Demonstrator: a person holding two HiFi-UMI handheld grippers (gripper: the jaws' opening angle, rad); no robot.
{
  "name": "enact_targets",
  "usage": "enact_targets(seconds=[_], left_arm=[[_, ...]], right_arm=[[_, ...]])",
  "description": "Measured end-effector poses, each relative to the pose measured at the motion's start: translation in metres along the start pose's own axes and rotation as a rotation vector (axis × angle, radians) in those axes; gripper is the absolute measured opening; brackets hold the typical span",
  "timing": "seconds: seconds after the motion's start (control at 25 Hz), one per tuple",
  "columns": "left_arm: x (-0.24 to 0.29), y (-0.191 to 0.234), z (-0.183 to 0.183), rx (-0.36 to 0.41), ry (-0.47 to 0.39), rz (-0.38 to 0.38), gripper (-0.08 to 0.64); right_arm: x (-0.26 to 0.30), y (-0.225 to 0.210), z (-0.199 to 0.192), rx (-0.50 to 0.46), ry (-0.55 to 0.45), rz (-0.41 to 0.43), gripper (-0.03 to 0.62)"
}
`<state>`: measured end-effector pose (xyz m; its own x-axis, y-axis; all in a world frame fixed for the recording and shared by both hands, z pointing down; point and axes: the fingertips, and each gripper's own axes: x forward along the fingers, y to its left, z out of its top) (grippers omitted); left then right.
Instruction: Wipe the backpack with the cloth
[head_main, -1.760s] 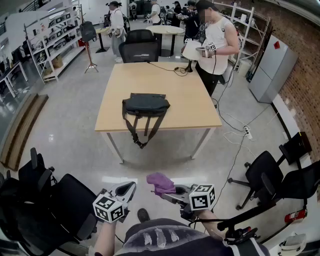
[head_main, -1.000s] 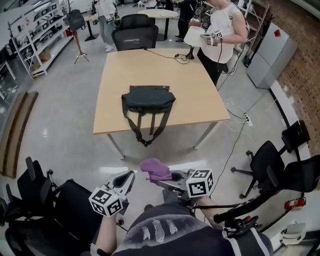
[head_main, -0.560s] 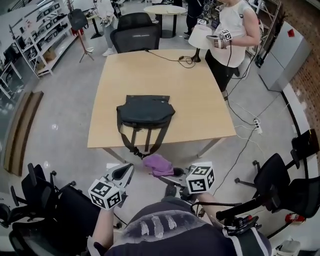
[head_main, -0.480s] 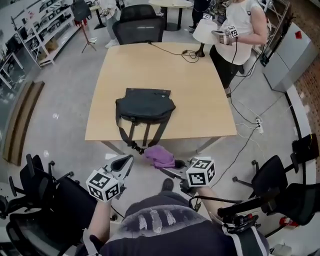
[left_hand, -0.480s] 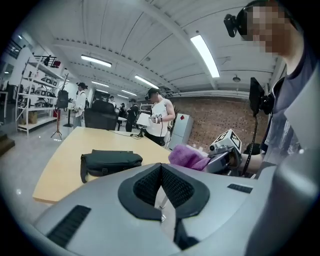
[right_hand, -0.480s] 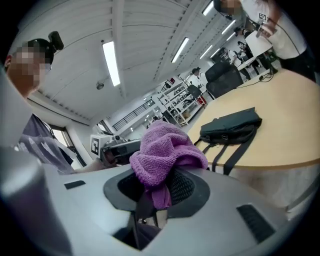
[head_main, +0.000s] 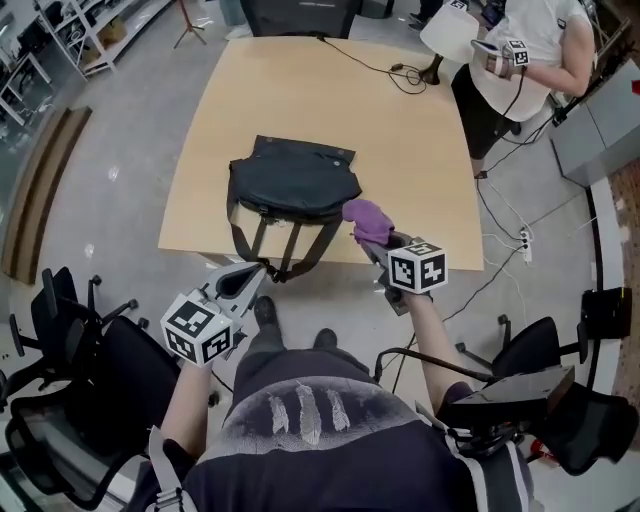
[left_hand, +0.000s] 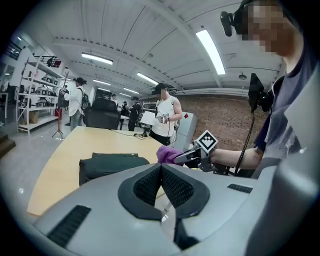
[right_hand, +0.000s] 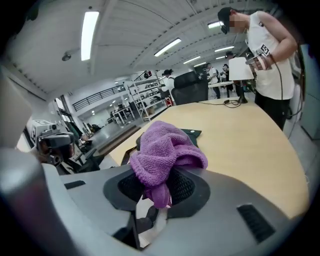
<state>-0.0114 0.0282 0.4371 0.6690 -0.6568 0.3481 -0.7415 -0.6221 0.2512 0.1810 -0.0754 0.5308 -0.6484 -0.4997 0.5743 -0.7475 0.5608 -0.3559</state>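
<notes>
On table (head_main: 420, 150) — backpack (head_main: 295, 185); right gripper (head_main: 373, 238) clenching purple cloth (head_main: 367, 216) beside it; left gripper (head_main: 256, 270) clenched empty.

My left gripper (head_main: 243, 281) and right gripper (head_main: 374, 238): grey moulded shells, black ribbed pads (left_hand: 147, 185), a white cube (head_main: 197, 329) with black square markers behind each one's jaws. Behind both, dark shirt (head_main: 310, 440) with pale streaks, possibly a print. Dark shoes (head_main: 264, 312) beside left gripper.

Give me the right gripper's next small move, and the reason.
Probably ease the right gripper leftward and down until the cloth meets the backpack. Its jaws are shut on the cloth, which sits just off the backpack's right side, apparently not touching it yet.
</notes>
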Motion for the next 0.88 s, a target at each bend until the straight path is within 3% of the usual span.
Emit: enact_targets(seconds=[0.16,0.4,0.68,0.88], left_arm=[[0.006,0.042,0.000,-0.025,0.001,-0.018,0.006],[0.007,0.115,0.017,-0.016,0.001,-0.069,0.006],[0.013,0.191,0.015,-0.037,0.042,-0.142,0.006],[0.022,0.209,0.008,-0.051,0.057,-0.237,0.006]], right_arm=[[0.045,-0.061,0.021,0.147,0.019,-0.103,0.100],[0.108,-0.124,0.036,0.195,0.083,-0.335,0.100],[0.158,-0.122,0.045,0.194,0.131,-0.458,0.100],[0.181,-0.092,0.044,0.207,0.154,-0.431,0.100]])
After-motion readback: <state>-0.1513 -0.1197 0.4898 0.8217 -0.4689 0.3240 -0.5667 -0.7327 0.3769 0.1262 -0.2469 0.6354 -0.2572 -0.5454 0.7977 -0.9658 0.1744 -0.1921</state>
